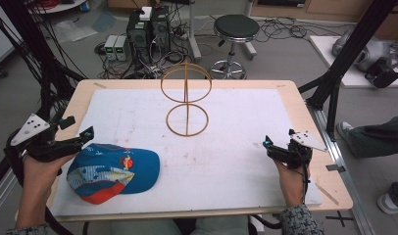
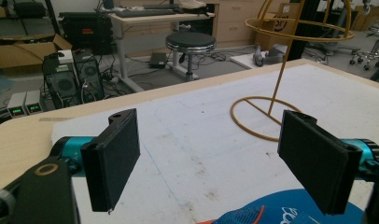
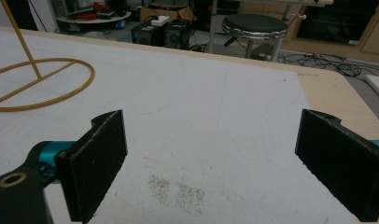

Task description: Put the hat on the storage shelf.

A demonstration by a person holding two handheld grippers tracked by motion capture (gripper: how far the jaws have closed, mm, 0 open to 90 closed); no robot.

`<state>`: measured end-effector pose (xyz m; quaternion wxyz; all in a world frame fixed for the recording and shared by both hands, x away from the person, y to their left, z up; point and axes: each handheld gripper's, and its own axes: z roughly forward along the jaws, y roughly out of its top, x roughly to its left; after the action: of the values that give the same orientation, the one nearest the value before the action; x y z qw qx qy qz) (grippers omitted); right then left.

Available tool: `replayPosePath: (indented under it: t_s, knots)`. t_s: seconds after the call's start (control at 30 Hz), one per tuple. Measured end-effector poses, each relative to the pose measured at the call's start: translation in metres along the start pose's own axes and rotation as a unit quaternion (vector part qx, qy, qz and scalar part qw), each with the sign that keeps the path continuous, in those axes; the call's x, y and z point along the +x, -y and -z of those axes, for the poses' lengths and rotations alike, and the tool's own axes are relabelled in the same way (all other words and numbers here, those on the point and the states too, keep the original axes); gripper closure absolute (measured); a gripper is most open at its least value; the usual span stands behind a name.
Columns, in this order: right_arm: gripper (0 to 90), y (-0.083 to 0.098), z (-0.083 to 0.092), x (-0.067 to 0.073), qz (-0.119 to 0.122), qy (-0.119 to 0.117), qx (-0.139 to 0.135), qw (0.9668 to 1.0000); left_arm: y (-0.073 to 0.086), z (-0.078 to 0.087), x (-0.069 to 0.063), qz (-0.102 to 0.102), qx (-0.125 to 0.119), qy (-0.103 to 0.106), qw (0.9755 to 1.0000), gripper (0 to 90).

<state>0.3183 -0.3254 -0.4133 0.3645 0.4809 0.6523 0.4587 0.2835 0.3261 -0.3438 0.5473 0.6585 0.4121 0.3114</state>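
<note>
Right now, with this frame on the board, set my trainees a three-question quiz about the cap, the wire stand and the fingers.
1. True or false: the left gripper grips the blue cap.
2. The wire stand is: A) lying flat, B) upright, C) on the cap.
3. Which gripper is nearer the cap?

Key:
1. False; its fingers stand apart, above the cap's edge.
2. B, upright on the white mat.
3. The left; the right gripper sits open across the mat.

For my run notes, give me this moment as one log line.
left gripper: open, beside cap | right gripper: open, empty, over white mat | wire stand: upright, bare
</note>
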Motion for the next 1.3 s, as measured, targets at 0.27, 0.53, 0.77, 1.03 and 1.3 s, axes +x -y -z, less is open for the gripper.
replayPosePath:
  t_s: [0.27,0.53,0.77,1.03,1.3]
  knots:
    - [8.2,0.0,0.0,0.001,0.001,0.0,0.003,1.0,-0.001,0.0,-0.001,-0.002,0.0,0.003,1.0,21.3]
    - [8.2,0.001,0.0,0.0,0.003,0.002,0.003,1.0,-0.001,0.001,0.001,-0.003,0.001,0.008,1.0,21.5]
    - [8.2,0.0,0.001,0.0,0.003,0.001,0.003,1.0,-0.003,0.004,0.0,-0.007,0.001,0.012,0.9999,22.0]
    - [8.2,0.0,-0.001,0.002,0.002,0.002,0.003,1.0,-0.005,0.01,0.002,-0.009,-0.001,0.019,0.9998,22.1]
    - [8.2,0.0,0.0,0.001,0.0,0.003,0.001,1.0,-0.006,0.009,-0.001,-0.016,0.009,0.03,0.9994,22.0]
